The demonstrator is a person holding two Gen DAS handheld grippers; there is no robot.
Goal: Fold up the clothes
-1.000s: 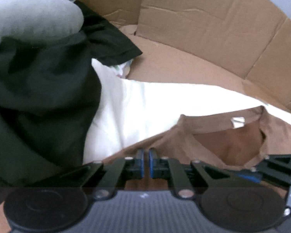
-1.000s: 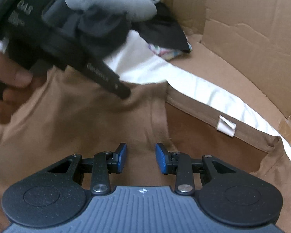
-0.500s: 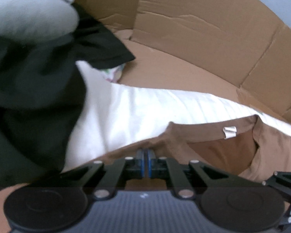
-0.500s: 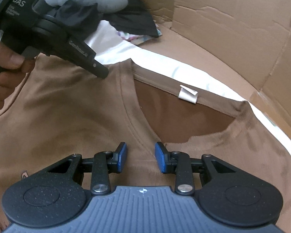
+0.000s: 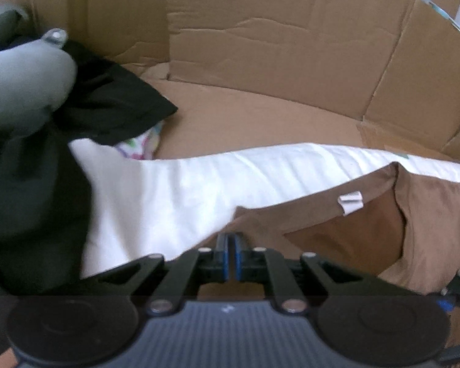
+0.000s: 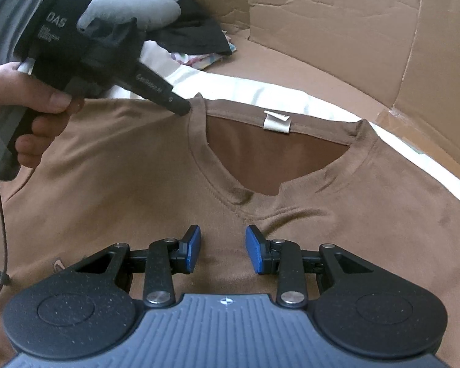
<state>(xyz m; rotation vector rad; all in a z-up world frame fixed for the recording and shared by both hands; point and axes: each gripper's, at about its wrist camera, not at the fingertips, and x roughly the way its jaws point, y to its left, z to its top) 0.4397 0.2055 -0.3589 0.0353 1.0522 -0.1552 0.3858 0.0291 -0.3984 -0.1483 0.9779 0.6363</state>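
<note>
A brown T-shirt (image 6: 138,190) lies front up on a white sheet (image 6: 260,89), its neckline and white label (image 6: 276,122) facing me. My left gripper (image 6: 181,109) pinches the shirt's shoulder seam just left of the collar. In the left wrist view my left gripper (image 5: 230,245) has its blue pads almost together on a fold of the brown T-shirt (image 5: 429,220), and its jaws are starting to open. My right gripper (image 6: 223,251) hovers over the chest below the neckline, open, with nothing between its fingers.
Cardboard walls (image 6: 337,24) ring the sheet at the back and right. A heap of black clothes (image 6: 193,38), a grey garment (image 6: 138,9) and a patterned cloth (image 6: 199,58) sits at the back left. A person's hand (image 6: 24,92) holds the left gripper.
The shirt's top went from bunched to spread flat, with the neckline now open and centred in the right wrist view. My left gripper kept its pinch by the collar. The right gripper shifted along the shirt.
</note>
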